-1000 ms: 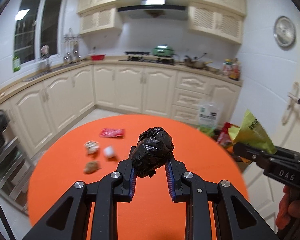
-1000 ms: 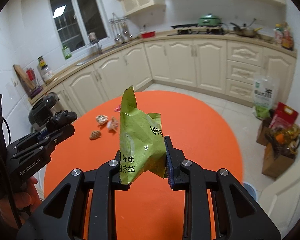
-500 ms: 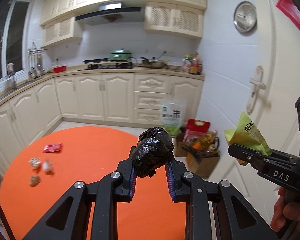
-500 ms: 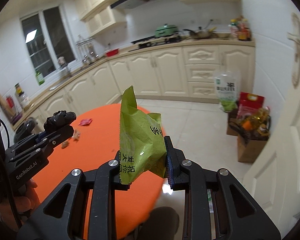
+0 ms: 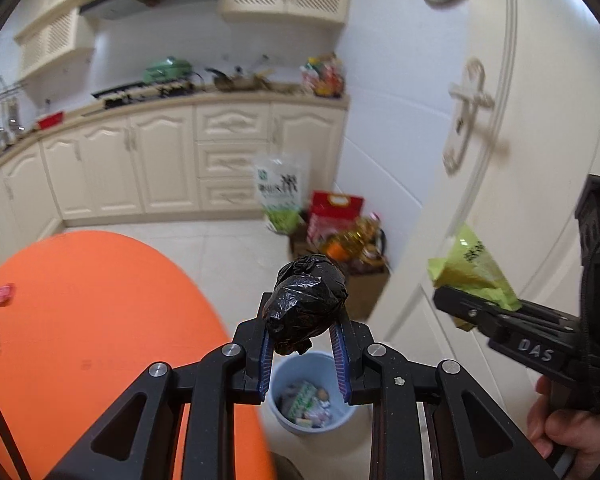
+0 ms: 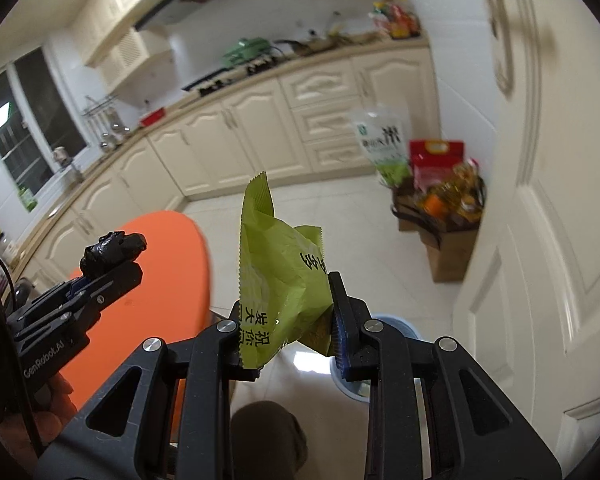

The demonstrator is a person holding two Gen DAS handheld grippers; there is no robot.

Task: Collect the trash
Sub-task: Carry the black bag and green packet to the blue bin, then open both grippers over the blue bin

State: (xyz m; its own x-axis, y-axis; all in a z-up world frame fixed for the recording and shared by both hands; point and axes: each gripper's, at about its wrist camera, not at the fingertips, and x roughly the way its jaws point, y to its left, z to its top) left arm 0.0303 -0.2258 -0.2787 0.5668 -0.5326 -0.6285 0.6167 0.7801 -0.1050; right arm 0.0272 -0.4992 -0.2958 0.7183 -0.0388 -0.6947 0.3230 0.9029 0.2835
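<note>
While the left gripper pinches a crumpled black bag, the right gripper clamps a green wrapper; both hang above a blue bin on the floor beside the orange table.

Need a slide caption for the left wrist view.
Left gripper holds black bag wad above blue trash bin beside orange table.
</note>
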